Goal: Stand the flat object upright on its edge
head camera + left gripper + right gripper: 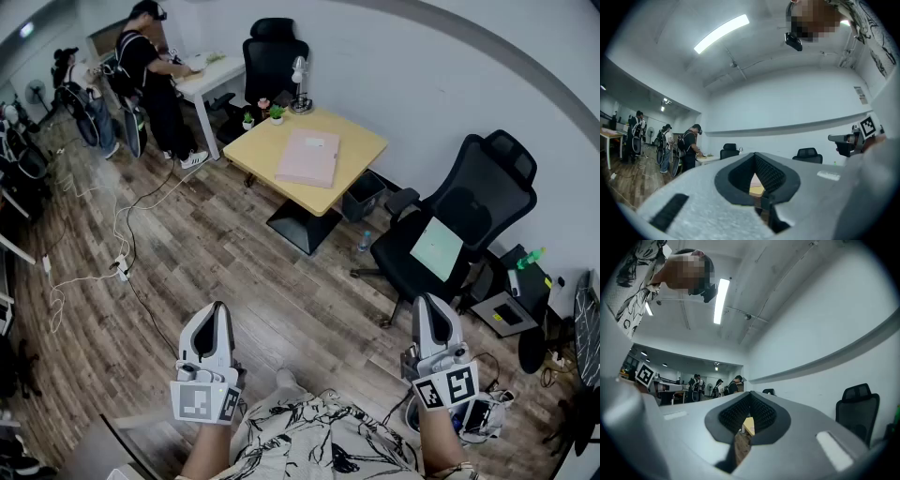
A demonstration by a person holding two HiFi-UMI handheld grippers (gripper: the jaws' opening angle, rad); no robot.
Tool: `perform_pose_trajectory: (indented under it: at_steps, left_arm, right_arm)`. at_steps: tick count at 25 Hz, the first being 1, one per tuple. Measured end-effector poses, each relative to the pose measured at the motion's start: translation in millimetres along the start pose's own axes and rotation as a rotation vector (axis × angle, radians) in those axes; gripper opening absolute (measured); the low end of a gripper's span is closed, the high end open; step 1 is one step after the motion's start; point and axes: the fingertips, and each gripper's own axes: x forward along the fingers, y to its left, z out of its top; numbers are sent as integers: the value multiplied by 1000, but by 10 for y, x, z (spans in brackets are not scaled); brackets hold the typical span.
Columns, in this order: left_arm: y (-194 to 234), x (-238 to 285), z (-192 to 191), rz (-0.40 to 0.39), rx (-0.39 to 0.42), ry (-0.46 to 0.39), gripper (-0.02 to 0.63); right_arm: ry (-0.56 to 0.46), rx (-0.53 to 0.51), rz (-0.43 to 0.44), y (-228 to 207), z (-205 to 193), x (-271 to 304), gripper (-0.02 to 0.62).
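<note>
With your left gripper [216,317] and right gripper [427,307] both pressed together on nothing, well apart from the pink flat object [307,157] lying flat on the yellow table [362,148], prodding it without opening risks sliding it off the edge.

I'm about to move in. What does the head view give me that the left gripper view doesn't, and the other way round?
Head view only: the whole pink flat object, lying flat on the yellow table, well ahead of the left gripper; floor cables; a green sheet on a black chair.
Left gripper view only: the ceiling light strip, and its own jaws close up, shut on nothing.
Both: the right gripper, the people at the white desk, and the yellow table, only a sliver past the jaws in the gripper view.
</note>
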Motion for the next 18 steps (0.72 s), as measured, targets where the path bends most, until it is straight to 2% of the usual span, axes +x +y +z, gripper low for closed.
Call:
perform_pose_trajectory:
  at_steps: [12, 18]
  left_arm:
    - [-11, -34, 27, -7, -42, -26, 5]
    - [-29, -72, 14, -12, -40, -25, 5]
  right_arm:
    - [-12, 5, 9, 22, 17, 2, 0]
    - [-50, 35, 52, 97, 37, -25, 0]
